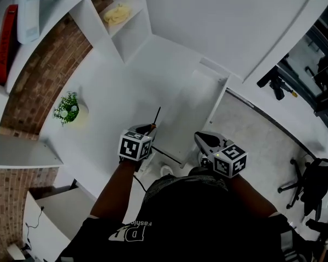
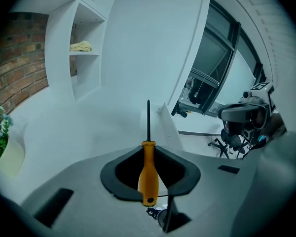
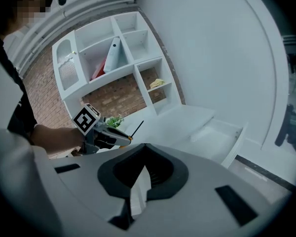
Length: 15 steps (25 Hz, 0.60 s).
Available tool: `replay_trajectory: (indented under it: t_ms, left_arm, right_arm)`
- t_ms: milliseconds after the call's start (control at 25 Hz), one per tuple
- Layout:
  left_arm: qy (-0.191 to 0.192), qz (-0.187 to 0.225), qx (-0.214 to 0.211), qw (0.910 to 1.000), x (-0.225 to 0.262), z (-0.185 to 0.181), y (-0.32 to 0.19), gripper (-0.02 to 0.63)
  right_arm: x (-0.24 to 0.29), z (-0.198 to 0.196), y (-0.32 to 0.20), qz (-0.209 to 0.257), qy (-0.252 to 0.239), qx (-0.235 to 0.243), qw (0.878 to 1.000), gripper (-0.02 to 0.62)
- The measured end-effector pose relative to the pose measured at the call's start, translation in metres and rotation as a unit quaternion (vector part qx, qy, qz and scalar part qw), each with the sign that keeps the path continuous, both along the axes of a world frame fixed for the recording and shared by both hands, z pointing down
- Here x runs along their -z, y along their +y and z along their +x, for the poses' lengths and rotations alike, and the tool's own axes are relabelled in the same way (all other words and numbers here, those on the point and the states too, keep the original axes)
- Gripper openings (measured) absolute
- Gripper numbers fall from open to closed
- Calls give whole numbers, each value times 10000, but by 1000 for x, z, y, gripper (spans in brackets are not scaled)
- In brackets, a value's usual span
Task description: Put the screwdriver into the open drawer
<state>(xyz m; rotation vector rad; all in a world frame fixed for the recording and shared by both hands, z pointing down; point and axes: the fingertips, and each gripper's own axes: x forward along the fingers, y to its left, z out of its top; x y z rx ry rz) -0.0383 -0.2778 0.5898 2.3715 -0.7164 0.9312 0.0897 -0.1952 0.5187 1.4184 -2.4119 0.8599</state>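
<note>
Where the white bench (image 1: pixel 106 81) meets the brick wall, a potted plant (image 1: pixel 68 109) sits at 9 o'clock of the left gripper (image 1: pixel 148 129). The left jaws clamp the orange handle of the screwdriver (image 2: pixel 148 167), its shaft pointing to 12 o'clock in the left gripper view. The open drawer (image 1: pixel 197 105) is near the tip, at 1–2 o'clock; the screwdriver is not in it yet. At 3 o'clock, the right gripper (image 1: pixel 202 140) has its jaws close together, with nothing between them.

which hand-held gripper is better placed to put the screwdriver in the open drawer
Left. The left hand-held gripper grips the screwdriver, close beside the drawer; the right hand-held gripper holds nothing.
</note>
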Motion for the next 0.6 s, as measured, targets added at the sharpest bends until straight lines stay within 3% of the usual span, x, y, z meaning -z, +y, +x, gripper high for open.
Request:
replay_trajectory:
  t_ms: [280, 600]
  left_arm:
    - [-136, -42, 69, 9999, -17, 45, 16, 80]
    - [-647, -198, -23, 9977, -59, 84, 25, 80]
  right_arm:
    - [-7, 39, -7, -76, -91, 216, 9997, 4]
    - [-16, 73, 2, -275, -51, 450, 9986, 3]
